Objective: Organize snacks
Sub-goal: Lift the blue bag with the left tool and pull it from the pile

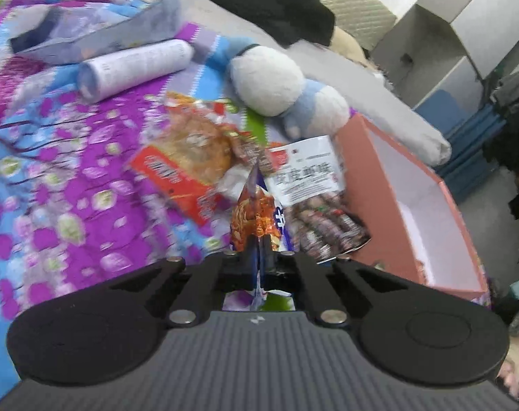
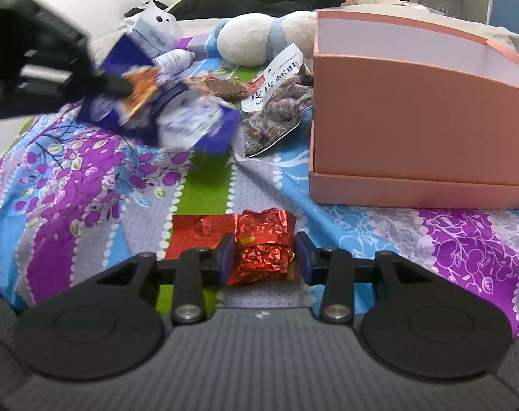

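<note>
Foil, right tongs: the right gripper [image 2: 263,251] stands with its blue-padded fingers [image 2: 227,251] apart, one on each side of a crinkled red foil packet [image 2: 261,245] at lower centre of the right wrist view; the left pad looks to touch it, the right pad sits just beside it, and a firm grip cannot be told.
Left tongs: the left gripper [image 1: 258,250] is closed together on the edge of a blue-and-orange snack bag [image 1: 257,219], seen edge-on at lower centre of its own view.
Same bag, other view: only the right wrist view shows its broad blue face [image 2: 177,116], blurred, held off the bedspread at upper left by the dark left tool [image 2: 36,44].
Pink box: open, pale inside, at right of the left view [image 1: 413,205] and upper right of the right view [image 2: 413,102].
White-label snack pack: leaning against the box wall [image 1: 310,178], [image 2: 276,102].
Orange-red snack pack: left of that pack, flat on the cloth [image 1: 187,161].
Bedspread: purple, blue and green floral [image 2: 88,178].
Left view only: a white cylindrical can lying on its side [image 1: 136,68] at upper left, the red foil packet hidden.
Plush toy: white and blue, behind the snacks [image 1: 276,82], [image 2: 252,41].
Dark garment: top of both views [image 1: 266,3].
</note>
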A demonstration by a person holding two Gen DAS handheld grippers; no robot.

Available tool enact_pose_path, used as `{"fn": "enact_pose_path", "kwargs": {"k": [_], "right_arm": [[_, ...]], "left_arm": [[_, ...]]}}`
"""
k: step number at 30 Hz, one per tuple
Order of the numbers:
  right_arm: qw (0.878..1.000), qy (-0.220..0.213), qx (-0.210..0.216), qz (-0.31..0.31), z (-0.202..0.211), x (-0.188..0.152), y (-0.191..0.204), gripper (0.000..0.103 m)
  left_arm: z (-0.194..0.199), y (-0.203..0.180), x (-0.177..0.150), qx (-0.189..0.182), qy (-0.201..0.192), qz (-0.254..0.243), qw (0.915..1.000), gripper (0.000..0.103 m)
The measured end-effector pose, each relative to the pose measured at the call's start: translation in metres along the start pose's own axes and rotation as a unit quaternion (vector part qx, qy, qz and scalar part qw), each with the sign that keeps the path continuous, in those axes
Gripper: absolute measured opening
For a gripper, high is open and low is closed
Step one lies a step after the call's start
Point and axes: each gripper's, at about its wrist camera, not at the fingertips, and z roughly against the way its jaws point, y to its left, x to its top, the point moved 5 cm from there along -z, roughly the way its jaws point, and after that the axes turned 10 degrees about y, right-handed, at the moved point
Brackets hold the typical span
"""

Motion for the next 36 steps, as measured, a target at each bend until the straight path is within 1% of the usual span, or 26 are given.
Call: {"fn": "enact_pose_path", "kwargs": {"k": [2, 4, 6, 8, 11, 15, 16, 19, 21, 23, 25, 26, 27, 28, 29, 30, 31, 33, 36], "right_arm": [[1.000, -0.001, -0.001, 0.000, 0.000, 0.000, 0.000, 0.041], [1.000, -0.002, -0.003, 0.001, 0.001, 0.000, 0.001, 0.041], [1.000, -0.004, -0.004, 0.003, 0.001, 0.000, 0.001, 0.041], [1.000, -0.004, -0.003, 0.001, 0.001, 0.000, 0.001, 0.041], [1.000, -0.003, -0.004, 0.005, 0.002, 0.000, 0.002, 0.041], [1.000, -0.001, -0.006, 0.009, 0.001, -0.001, 0.004, 0.041], [1.000, 0.000, -0.007, 0.009, 0.000, -0.001, 0.004, 0.041], [1.000, 0.003, -0.009, 0.013, -0.002, -0.001, 0.005, 0.041], [0.999, -0.003, -0.022, 0.027, -0.002, -0.001, 0.007, 0.041], [0.999, -0.009, -0.030, 0.038, -0.001, -0.002, 0.009, 0.041], [0.999, -0.009, -0.029, 0.038, 0.000, -0.001, 0.009, 0.041], [0.999, -0.009, -0.028, 0.039, 0.000, -0.001, 0.009, 0.041], [0.999, -0.009, -0.028, 0.038, 0.000, -0.001, 0.008, 0.041], [0.999, -0.008, -0.027, 0.037, -0.001, -0.002, 0.008, 0.041], [0.999, -0.007, -0.026, 0.035, -0.001, -0.002, 0.007, 0.041], [0.999, -0.007, -0.025, 0.033, -0.001, -0.002, 0.007, 0.041], [0.999, -0.007, -0.024, 0.033, -0.001, -0.002, 0.007, 0.041], [0.999, -0.006, -0.024, 0.033, -0.002, -0.002, 0.007, 0.041], [0.999, -0.004, -0.025, 0.033, -0.003, -0.003, 0.007, 0.041]], "left_arm": [[0.006, 0.011, -0.009, 0.015, 0.003, 0.019, 0.9997, 0.001], [0.011, 0.025, -0.019, 0.031, 0.005, 0.052, 0.9982, 0.001], [0.016, 0.035, -0.026, 0.042, -0.006, 0.064, 0.9970, 0.001], [0.020, 0.038, -0.034, 0.049, -0.007, 0.063, 0.9968, 0.001], [0.023, 0.035, -0.045, 0.045, 0.003, 0.058, 0.9973, 0.001], [0.024, 0.028, -0.058, 0.071, 0.009, 0.040, 0.9966, 0.002], [0.024, 0.028, -0.061, 0.078, 0.015, 0.037, 0.9961, 0.002], [0.023, 0.027, -0.067, 0.080, 0.030, 0.031, 0.9959, 0.002], [0.023, 0.028, -0.069, 0.087, 0.039, 0.027, 0.9950, 0.003], [0.022, 0.027, -0.070, 0.083, 0.061, 0.013, 0.9945, 0.003], [0.024, 0.026, -0.071, 0.093, 0.084, -0.006, 0.9922, 0.013], [0.025, 0.026, -0.071, 0.100, 0.091, -0.012, 0.9908, 0.025], [0.027, 0.027, -0.071, 0.106, 0.097, -0.018, 0.9894, 0.040], [0.031, 0.029, -0.070, 0.112, 0.098, -0.020, 0.9887, 0.048], [0.035, 0.031, -0.069, 0.114, 0.097, -0.021, 0.9885, 0.057], [0.038, 0.032, -0.069, 0.113, 0.100, -0.024, 0.9883, 0.063], [0.040, 0.033, -0.068, 0.114, 0.106, -0.028, 0.9875, 0.065], [0.045, 0.034, -0.068, 0.122, 0.115, -0.043, 0.9850, 0.074], [0.051, 0.032, -0.065, 0.135, 0.119, -0.072, 0.9810, 0.080]]}}
